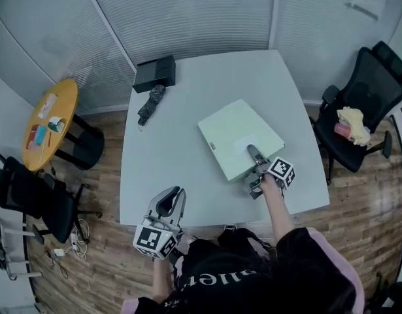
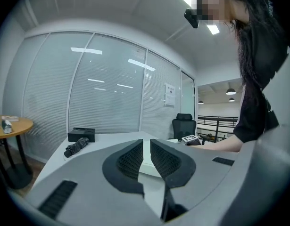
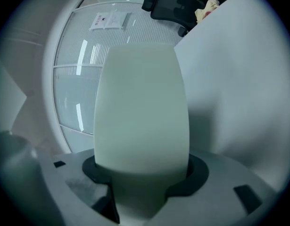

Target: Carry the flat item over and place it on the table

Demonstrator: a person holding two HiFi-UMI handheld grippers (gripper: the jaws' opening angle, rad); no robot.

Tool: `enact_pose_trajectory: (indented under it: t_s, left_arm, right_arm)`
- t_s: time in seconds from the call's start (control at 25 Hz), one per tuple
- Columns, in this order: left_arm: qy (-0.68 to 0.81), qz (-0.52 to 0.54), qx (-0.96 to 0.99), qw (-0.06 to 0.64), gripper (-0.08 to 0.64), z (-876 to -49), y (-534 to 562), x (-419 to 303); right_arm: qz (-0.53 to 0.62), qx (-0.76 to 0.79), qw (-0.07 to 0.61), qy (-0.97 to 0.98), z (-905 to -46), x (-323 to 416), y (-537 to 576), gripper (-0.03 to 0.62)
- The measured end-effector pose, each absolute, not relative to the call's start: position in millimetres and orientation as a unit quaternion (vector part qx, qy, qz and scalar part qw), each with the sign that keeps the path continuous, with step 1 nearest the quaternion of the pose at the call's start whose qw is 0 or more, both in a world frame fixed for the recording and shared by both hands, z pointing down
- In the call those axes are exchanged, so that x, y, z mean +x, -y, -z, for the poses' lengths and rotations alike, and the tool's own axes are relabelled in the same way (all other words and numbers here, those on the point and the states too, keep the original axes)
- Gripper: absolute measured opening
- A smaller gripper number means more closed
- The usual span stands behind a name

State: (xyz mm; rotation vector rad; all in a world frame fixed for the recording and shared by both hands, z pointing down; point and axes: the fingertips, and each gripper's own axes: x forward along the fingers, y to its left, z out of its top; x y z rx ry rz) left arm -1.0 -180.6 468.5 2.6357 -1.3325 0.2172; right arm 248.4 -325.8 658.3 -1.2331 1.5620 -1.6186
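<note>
In the head view, a pale green board [image 1: 234, 135] is seen lying flat on the white table [image 1: 174, 142], toward its right side. Its near edge is clamped by the right gripper [image 1: 255, 157]. The left gripper [image 1: 169, 200] is held over the table's near edge, well apart from the board. A black box [image 1: 155, 72] and a folded umbrella [image 1: 151, 102] are set at the far left corner.

In the left gripper view, the jaws are drawn almost together, and nothing is held between them.

In the right gripper view, the board is pinched between the two jaws.
</note>
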Motion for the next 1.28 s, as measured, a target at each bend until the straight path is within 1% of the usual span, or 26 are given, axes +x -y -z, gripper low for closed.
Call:
enact_pose_trajectory:
  t_s: [0.28, 0.48, 0.6, 0.76, 0.96, 1.0, 1.08, 1.12, 1.28]
  left_arm:
    - [0.481, -0.074, 0.867, 0.104, 0.064, -474.7, 184.0, -23.3]
    - [0.488, -0.077, 0.862, 0.114, 0.063, -479.8, 185.7, -32.1]
    - [0.483, -0.079, 0.864, 0.118, 0.064, -484.8, 186.9, -32.8]
    - [0.461, -0.114, 0.871, 0.128, 0.064, -511.0, 198.3, -29.3]
    - [0.419, -0.166, 0.886, 0.107, 0.067, -550.0, 221.3, -8.3]
    - [0.410, -0.166, 0.890, 0.108, 0.089, -558.1, 226.5, -3.2]
    - [0.392, -0.166, 0.898, 0.116, 0.179, -573.1, 238.1, 9.2]
    - [0.382, -0.170, 0.901, 0.118, 0.196, -580.6, 244.2, 16.5]
    - [0.354, -0.218, 0.901, 0.120, 0.202, -617.6, 270.0, 43.3]
  right_arm:
    - [0.625, -0.453, 0.304, -0.558, -678.8, 231.4, 372.9, 0.284]
    - [0.627, -0.472, 0.292, -0.547, -692.8, 222.8, 394.2, 0.285]
    - [0.629, -0.474, 0.297, -0.539, -699.2, 218.5, 398.3, 0.287]
    - [0.631, -0.472, 0.306, -0.534, -702.4, 211.9, 399.1, 0.287]
    - [0.634, -0.474, 0.309, -0.527, -706.5, 206.3, 397.4, 0.295]
    - [0.636, -0.476, 0.308, -0.524, -708.7, 205.0, 397.1, 0.300]
    - [0.638, -0.478, 0.306, -0.520, -711.9, 202.4, 396.0, 0.305]
    - [0.639, -0.478, 0.307, -0.519, -712.6, 201.5, 395.2, 0.306]
    - [0.643, -0.478, 0.309, -0.513, -714.2, 198.9, 392.3, 0.311]
